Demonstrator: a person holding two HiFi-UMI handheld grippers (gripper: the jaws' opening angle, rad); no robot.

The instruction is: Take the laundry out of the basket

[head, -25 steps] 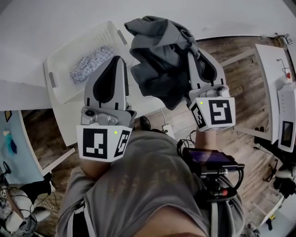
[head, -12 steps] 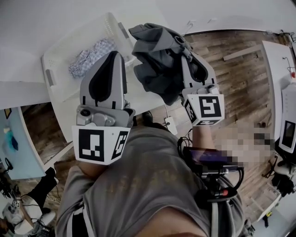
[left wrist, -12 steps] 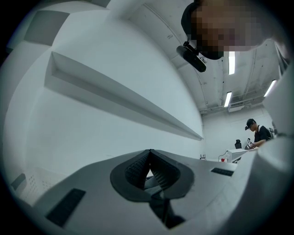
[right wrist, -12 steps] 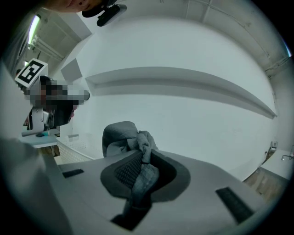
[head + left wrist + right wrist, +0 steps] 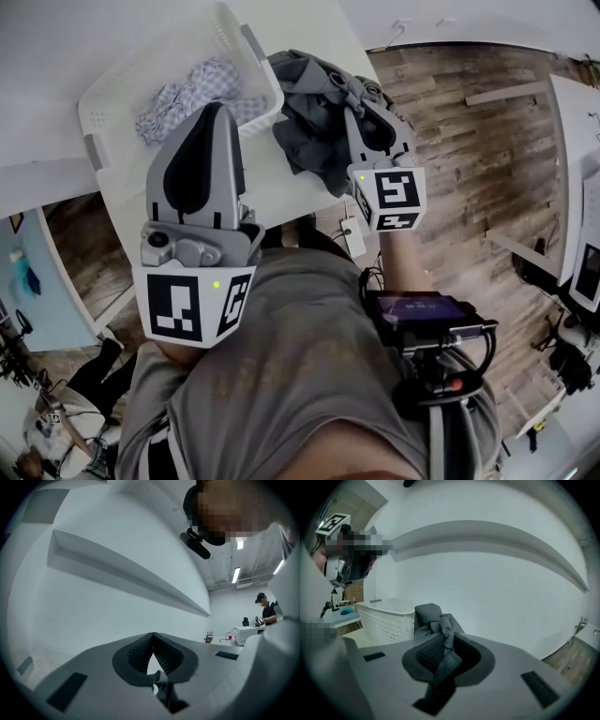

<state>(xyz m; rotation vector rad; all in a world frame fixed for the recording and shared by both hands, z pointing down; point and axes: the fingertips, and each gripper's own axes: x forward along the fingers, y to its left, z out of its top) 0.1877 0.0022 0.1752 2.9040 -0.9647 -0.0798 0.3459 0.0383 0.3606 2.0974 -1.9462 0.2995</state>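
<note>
The right gripper (image 5: 443,641), jaws beginning to part, pinches a crumpled dark grey garment (image 5: 309,131) above the white table (image 5: 281,192) at one o'clock, just beside the white perforated plastic basket (image 5: 94,117) at eleven. Released here, it could slide off the table edge. The left gripper (image 5: 152,637) is closed and empty.

Bright, even light; strong fisheye bending toward the edges.

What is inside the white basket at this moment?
A blue-and-white patterned cloth lies inside the basket. The left tool covers the basket's near part, so anything lying there is hidden.
</note>
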